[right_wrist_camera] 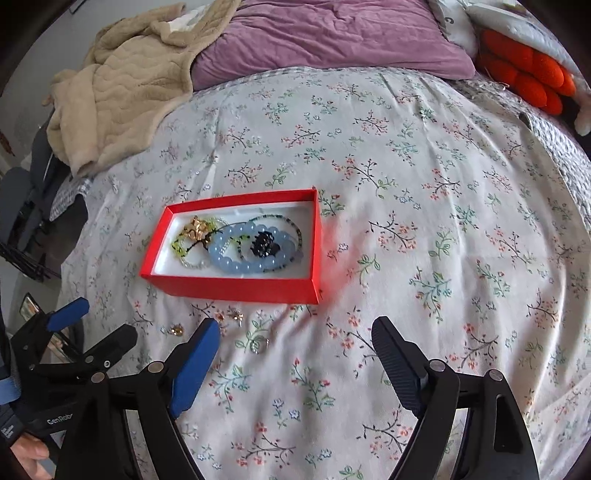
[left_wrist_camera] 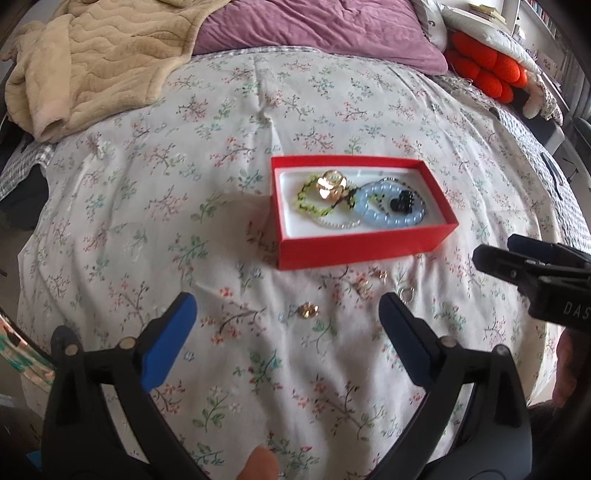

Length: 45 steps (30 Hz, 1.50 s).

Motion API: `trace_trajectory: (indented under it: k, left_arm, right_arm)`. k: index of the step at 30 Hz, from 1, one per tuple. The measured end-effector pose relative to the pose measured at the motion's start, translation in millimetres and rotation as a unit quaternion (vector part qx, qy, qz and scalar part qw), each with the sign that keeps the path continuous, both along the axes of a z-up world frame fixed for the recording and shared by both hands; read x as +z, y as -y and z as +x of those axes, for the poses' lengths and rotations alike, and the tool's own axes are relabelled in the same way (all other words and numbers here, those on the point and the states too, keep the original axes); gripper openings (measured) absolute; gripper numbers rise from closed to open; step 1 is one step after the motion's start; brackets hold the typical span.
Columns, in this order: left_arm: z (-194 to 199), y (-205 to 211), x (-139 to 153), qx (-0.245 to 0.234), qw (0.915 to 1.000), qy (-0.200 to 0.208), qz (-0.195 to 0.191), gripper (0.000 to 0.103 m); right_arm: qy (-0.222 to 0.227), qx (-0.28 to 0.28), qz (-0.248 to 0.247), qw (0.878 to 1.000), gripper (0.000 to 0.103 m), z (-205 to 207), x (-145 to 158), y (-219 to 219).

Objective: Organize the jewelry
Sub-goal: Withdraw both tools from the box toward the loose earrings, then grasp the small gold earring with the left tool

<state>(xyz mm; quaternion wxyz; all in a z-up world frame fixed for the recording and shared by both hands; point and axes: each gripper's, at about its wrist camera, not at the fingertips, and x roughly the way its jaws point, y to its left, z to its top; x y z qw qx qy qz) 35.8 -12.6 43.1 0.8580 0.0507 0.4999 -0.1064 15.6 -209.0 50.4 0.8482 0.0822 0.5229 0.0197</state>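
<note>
While both grippers, left (left_wrist_camera: 288,328) and right (right_wrist_camera: 295,354), hover wide open and empty, bracelets lie in the box (left_wrist_camera: 354,251); loose earrings (left_wrist_camera: 309,308) lie before it. Risk: tiny pieces slipping into soft bedding.

A white floral bedspread (right_wrist_camera: 424,206) covered the bed, printed with small sprigs in green, pink and dark brown. At the head lay a crumpled beige quilted blanket (left_wrist_camera: 96,62), its edge overlapping a mauve pillow (right_wrist_camera: 332,37) beside it. Further along, toward the corner, sat a bright orange knobbly cushion (left_wrist_camera: 484,70), partly tucked under something white and padded (left_wrist_camera: 491,33), perhaps another pillow; the edge of the view was too warped to say. A grey checked cover (right_wrist_camera: 554,147) showed beneath the bedspread.
</note>
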Motion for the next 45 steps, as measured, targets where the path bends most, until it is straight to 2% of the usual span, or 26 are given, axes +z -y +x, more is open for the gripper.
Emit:
trace_trajectory:
  k: [7,20,23,27,30,32,36,39,41,45]
  left_arm:
    - [-11,-12,-10,0.0,0.9999,-0.01,0.011,0.099]
    - [-12,-45,-38,0.023,0.9985,-0.049,-0.001,0.099]
    - [-15,-38,-50,0.005,0.9989,-0.047,0.006,0.099]
    - [-17,-27,-67,-0.024,0.9989,-0.036,0.018,0.099]
    - [-15,-24,-78,-0.041,0.9983,-0.04,0.003,0.099]
    - [-13,-23,-79,-0.045,0.9985,-0.031,-0.001,0.099]
    - [-9,-21,-76,-0.06,0.9975,-0.019,-0.031,0.099]
    - [-8,-12,-74,-0.076,0.9959,-0.017,-0.047,0.09]
    - [-7,-6,-74,-0.086,0.9951,-0.015,-0.047,0.074]
    - [-5,0,-74,-0.088,0.995,-0.01,-0.046,0.065]
  right_arm:
    - [-0.015,-0.006,-0.007,1.0,0.085,-7,-7,1]
    - [-0.064,-0.001,-0.042,0.997,0.085,-12,-35,2]
    - [-0.067,0.005,-0.048,0.997,0.085,-13,-47,-3]
    - [-0.072,0.041,-0.069,0.994,0.085,-16,-69,-18]
    - [-0.075,0.07,-0.103,0.989,0.086,-20,-84,-29]
    - [-0.059,0.084,-0.119,0.988,0.087,-24,-87,-32]
    - [-0.049,0.089,-0.116,0.988,0.094,-27,-90,-29]
    - [-0.044,0.086,-0.11,0.989,0.096,-28,-94,-26]
    - [-0.041,0.089,-0.113,0.989,0.098,-28,-95,-24]
    - [-0.042,0.084,-0.118,0.989,0.103,-26,-99,-24]
